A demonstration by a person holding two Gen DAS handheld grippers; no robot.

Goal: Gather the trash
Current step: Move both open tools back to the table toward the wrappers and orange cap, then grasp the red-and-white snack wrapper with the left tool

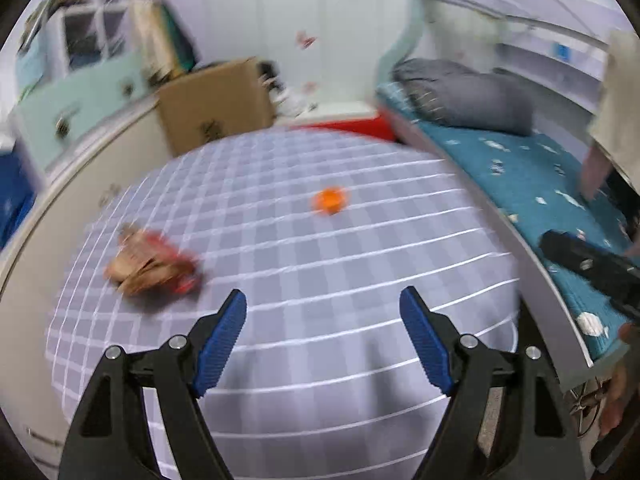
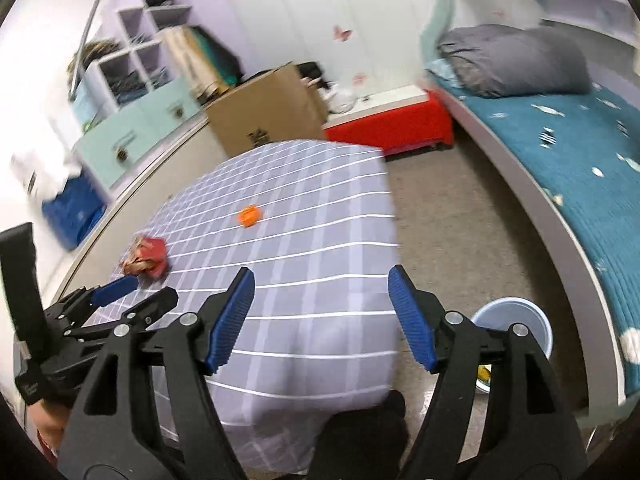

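Observation:
A table under a grey checked cloth [image 1: 320, 360] [image 2: 320, 220] carries two pieces of trash. A crumpled red and brown wrapper [image 1: 152, 268] [image 2: 146, 258] lies at its left. A small orange lump [image 1: 330, 200] [image 2: 249, 216] sits near the middle. My left gripper [image 1: 323, 292] hangs open above the cloth, right of the wrapper, with nothing between its blue pads. In the right wrist view, my left gripper [image 2: 140, 292] shows just below the wrapper. My right gripper [image 2: 322, 271] is open and empty over the table's near right part. A pale blue bin [image 2: 516, 312] stands on the floor to the right.
A cardboard box [image 2: 268, 108] and a red bench [image 2: 392, 124] stand beyond the table. A bed with a teal cover [image 2: 560, 140] and a grey pillow [image 2: 516, 60] runs along the right. A blue crate [image 2: 72, 212] and a mint cabinet [image 2: 132, 136] are at left.

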